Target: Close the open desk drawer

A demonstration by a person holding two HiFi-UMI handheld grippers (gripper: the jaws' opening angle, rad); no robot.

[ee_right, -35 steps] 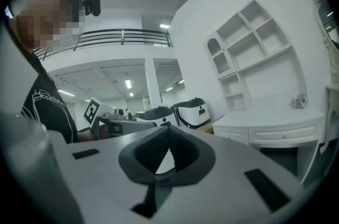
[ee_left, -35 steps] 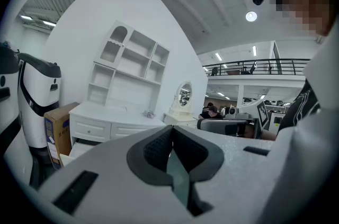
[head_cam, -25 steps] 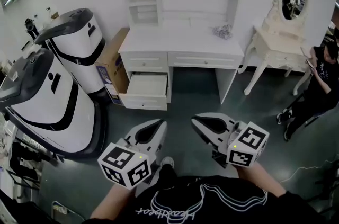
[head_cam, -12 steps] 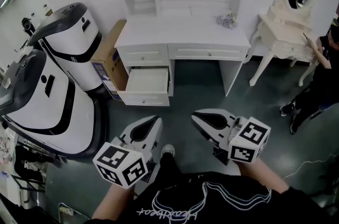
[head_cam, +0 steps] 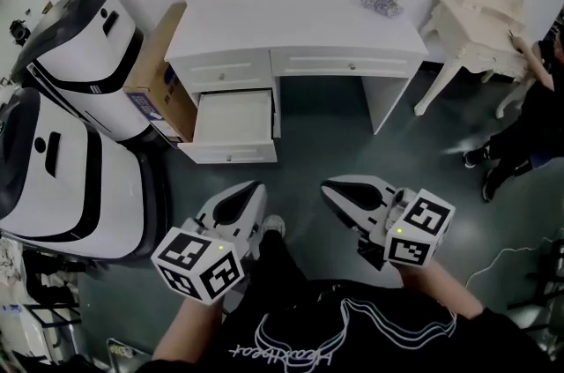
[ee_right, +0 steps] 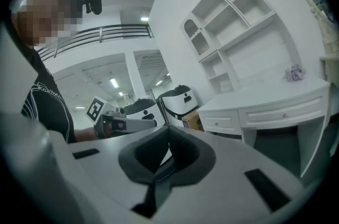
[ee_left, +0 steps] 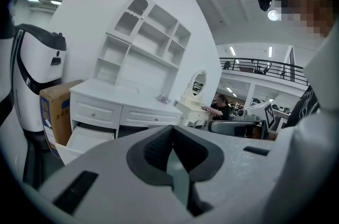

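A white desk (head_cam: 300,32) with a shelf unit stands against the far wall. Its lower left drawer (head_cam: 231,126) is pulled out and looks empty; the drawers above and beside it are shut. My left gripper (head_cam: 251,189) is held in the air over the dark floor, a good way short of the drawer front, jaws shut on nothing. My right gripper (head_cam: 330,186) hangs beside it, also shut and empty. The left gripper view shows the open drawer (ee_left: 87,138) low on the left beyond the left gripper (ee_left: 172,130). The right gripper (ee_right: 168,130) points toward the desk (ee_right: 265,101).
Two large white-and-black machines (head_cam: 75,45) (head_cam: 62,177) and a cardboard box (head_cam: 159,89) crowd the desk's left side. A white vanity table with a mirror (head_cam: 480,18) and a person (head_cam: 529,115) are at the right. A small bundle (head_cam: 381,3) lies on the desktop.
The head view has come nearer the desk; the desk and open drawer look larger and sit further left. Both grippers stay shut, held side by side.
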